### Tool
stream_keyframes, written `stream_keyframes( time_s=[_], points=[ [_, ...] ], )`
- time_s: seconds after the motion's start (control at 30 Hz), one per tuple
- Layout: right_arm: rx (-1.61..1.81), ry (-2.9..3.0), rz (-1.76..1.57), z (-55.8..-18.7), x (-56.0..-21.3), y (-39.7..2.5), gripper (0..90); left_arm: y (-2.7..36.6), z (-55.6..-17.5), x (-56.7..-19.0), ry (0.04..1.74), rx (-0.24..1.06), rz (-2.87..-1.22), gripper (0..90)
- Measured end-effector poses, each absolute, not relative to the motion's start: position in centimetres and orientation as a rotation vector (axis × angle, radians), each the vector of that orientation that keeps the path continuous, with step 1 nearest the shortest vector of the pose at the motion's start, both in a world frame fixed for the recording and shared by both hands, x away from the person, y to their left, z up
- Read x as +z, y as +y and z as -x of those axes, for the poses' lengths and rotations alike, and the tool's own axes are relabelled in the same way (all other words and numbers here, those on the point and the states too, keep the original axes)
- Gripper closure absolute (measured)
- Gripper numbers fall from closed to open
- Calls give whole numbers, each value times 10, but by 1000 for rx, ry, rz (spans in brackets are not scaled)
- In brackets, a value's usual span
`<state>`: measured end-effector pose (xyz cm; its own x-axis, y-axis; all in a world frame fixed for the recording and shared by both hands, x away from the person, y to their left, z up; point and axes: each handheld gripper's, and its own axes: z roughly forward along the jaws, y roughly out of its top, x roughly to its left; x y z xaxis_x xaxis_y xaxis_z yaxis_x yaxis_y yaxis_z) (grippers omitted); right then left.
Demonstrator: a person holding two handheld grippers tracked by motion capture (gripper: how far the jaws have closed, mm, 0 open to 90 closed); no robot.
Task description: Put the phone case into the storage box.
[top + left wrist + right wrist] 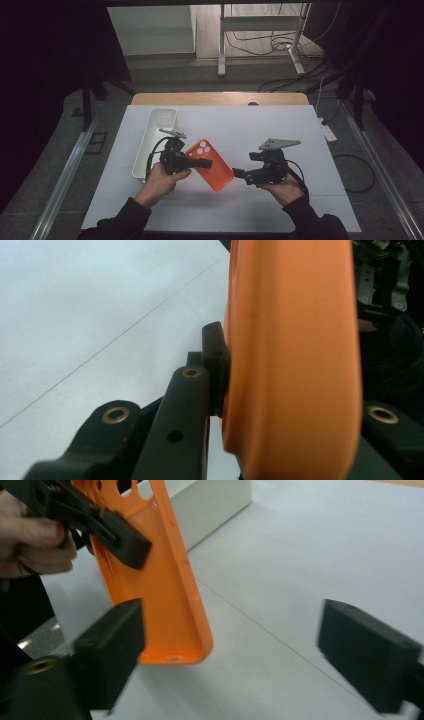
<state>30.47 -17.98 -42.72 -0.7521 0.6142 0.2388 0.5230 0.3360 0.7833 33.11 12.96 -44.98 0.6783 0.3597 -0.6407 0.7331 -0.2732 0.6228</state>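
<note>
An orange phone case (214, 169) with round camera holes is held up off the white table (260, 130), tilted. My left gripper (205, 163) is shut on it across its upper half. In the left gripper view one black finger (216, 357) presses the case's edge (295, 360). My right gripper (238, 173) stands open just right of the case's lower end. In the right gripper view its wide-apart jaws (240, 655) frame the table, with the case's open inside (170, 595) beside its left pad and not between the pads.
A long white bin (150, 142) lies on the table's left side, behind the left hand (160, 182); its wall (215, 505) rises behind the case. The wooden table edge (220, 98) runs along the back, with metal stand legs and cables on the floor beyond.
</note>
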Motion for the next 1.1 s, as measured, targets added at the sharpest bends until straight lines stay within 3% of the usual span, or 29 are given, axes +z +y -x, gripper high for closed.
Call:
stream_keyframes(
  time_s=[0.1,1.1],
  points=[
    [1392,2499,-1033,-304,-430,-179,0,133,-331,-449,846,-460,-1887,840],
    [1477,2680,-859,-300,-436,-160,0,123,-327,-446,609,-498,-1914,840]
  ],
)
